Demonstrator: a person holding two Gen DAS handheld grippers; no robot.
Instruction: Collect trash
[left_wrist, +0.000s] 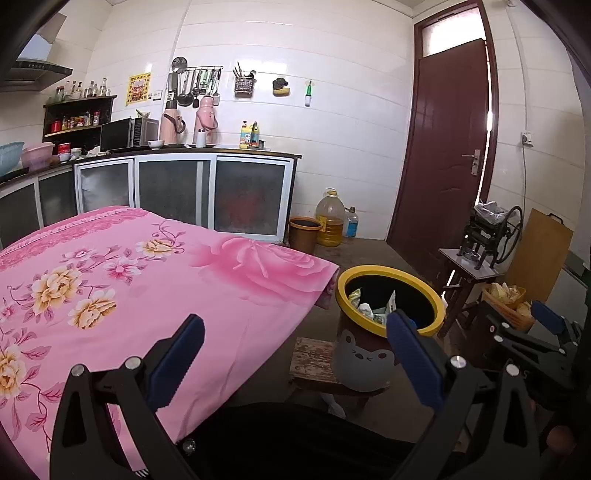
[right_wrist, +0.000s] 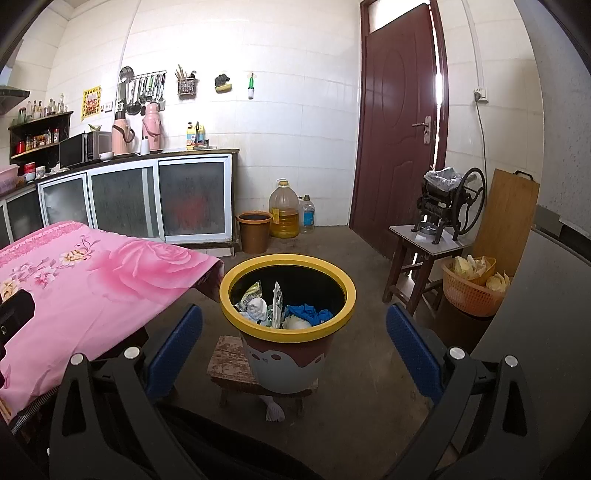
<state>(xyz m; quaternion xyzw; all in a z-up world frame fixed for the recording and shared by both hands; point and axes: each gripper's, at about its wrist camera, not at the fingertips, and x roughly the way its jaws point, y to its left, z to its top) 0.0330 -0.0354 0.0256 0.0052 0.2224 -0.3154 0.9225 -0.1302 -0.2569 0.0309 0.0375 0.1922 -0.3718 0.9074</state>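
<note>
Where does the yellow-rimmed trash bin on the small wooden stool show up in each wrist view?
Left wrist: yellow-rimmed trash bin lower right, partly behind a blue finger pad.
Right wrist: bin at centre, between the open fingers.
Shared landmark: dark red door behind it.

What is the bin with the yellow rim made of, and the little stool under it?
The bin looks like smooth plastic: glossy yellow rim, printed cartoon face. The stool looks like old wood: flat boards with worn, flaking paint.
</note>
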